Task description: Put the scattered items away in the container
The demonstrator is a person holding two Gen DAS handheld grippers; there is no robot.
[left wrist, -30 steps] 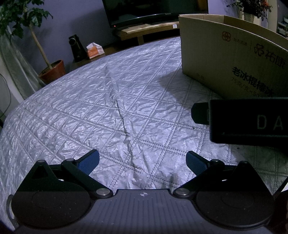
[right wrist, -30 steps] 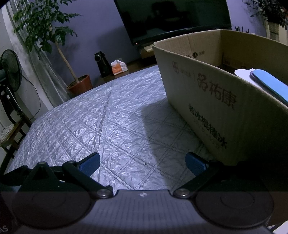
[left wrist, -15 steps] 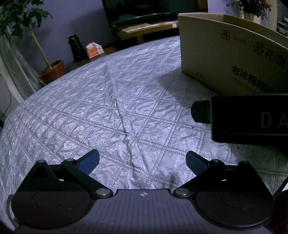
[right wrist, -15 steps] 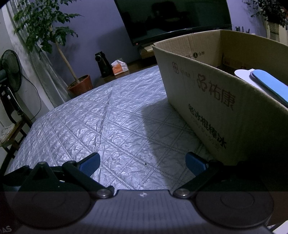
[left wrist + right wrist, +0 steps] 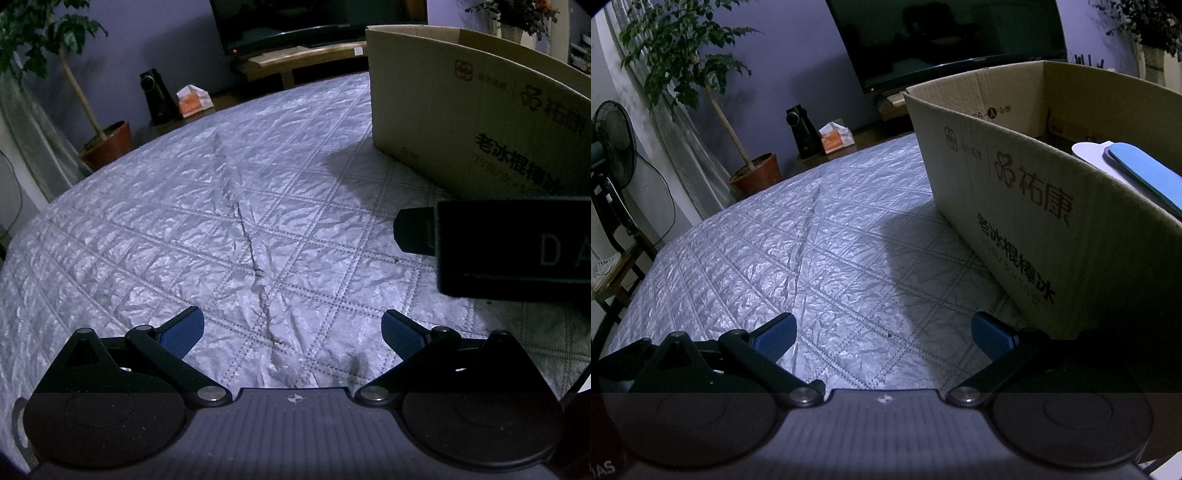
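A brown cardboard box (image 5: 461,110) with printed characters stands at the right on a silver quilted cover (image 5: 221,229). In the right wrist view the same cardboard box (image 5: 1015,206) shows its open top, with a white item (image 5: 1087,150) and a blue flat item (image 5: 1141,173) lying inside. My left gripper (image 5: 292,334) is open above the cover, nothing between its blue pads. My right gripper (image 5: 884,336) is open too, empty, its right finger close to the box wall. The black body of the right gripper (image 5: 509,247) fills the right side of the left wrist view.
A potted plant (image 5: 753,177), a black speaker (image 5: 799,129) and an orange tissue pack (image 5: 836,138) stand beyond the cover's far edge. A television (image 5: 942,33) is on the back wall. A fan (image 5: 613,155) stands at the left.
Hardly anything differs. The right gripper's body has shifted very slightly in the left wrist view; both grippers stay open and empty.
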